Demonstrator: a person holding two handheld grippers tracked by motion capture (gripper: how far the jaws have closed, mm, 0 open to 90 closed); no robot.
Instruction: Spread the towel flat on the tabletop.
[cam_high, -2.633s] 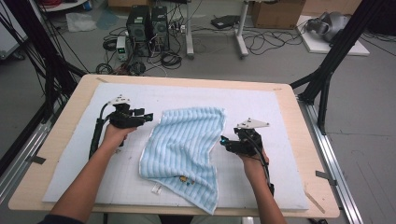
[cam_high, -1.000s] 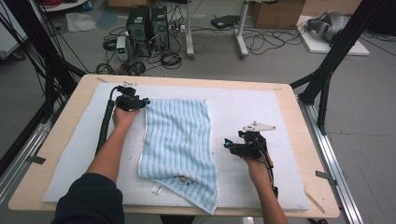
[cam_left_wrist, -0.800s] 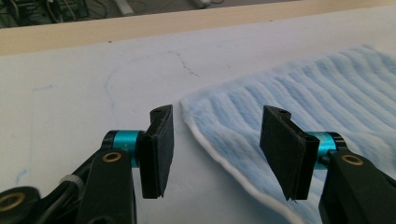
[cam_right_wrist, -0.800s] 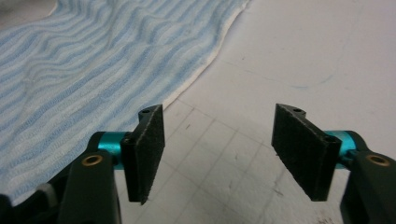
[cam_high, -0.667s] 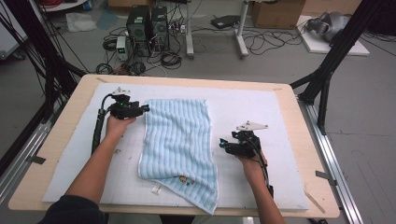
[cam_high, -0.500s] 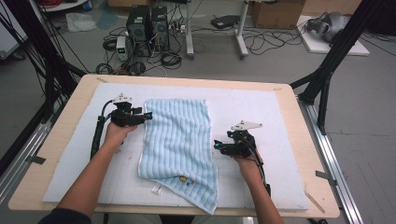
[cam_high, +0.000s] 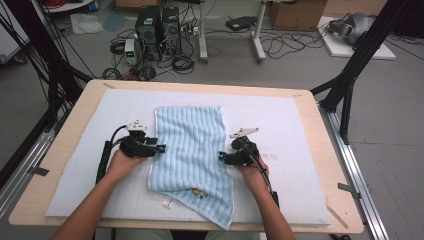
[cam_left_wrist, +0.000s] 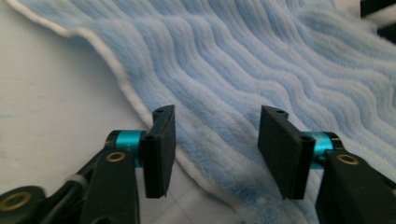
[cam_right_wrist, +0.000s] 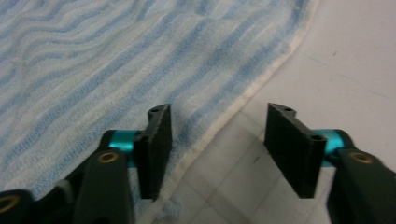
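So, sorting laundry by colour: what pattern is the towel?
Light blue and white wavy stripes on the towel, clearest in the left gripper view.

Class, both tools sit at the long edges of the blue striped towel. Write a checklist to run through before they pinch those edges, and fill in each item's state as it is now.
1. Left tool at the towel's left long edge: ok.
2. Right tool at the right long edge: ok.
3. Left jaws apart, having just been closing; hem lies between them, not pinched: ok.
4. Right jaws apart, likewise just closing; hem lies between them, not pinched: ok.
5. Towel lying flat on the white mat: not ok, its near right corner hangs past the mat's front edge.
6. Both tools level with each other along the towel: ok, roughly.
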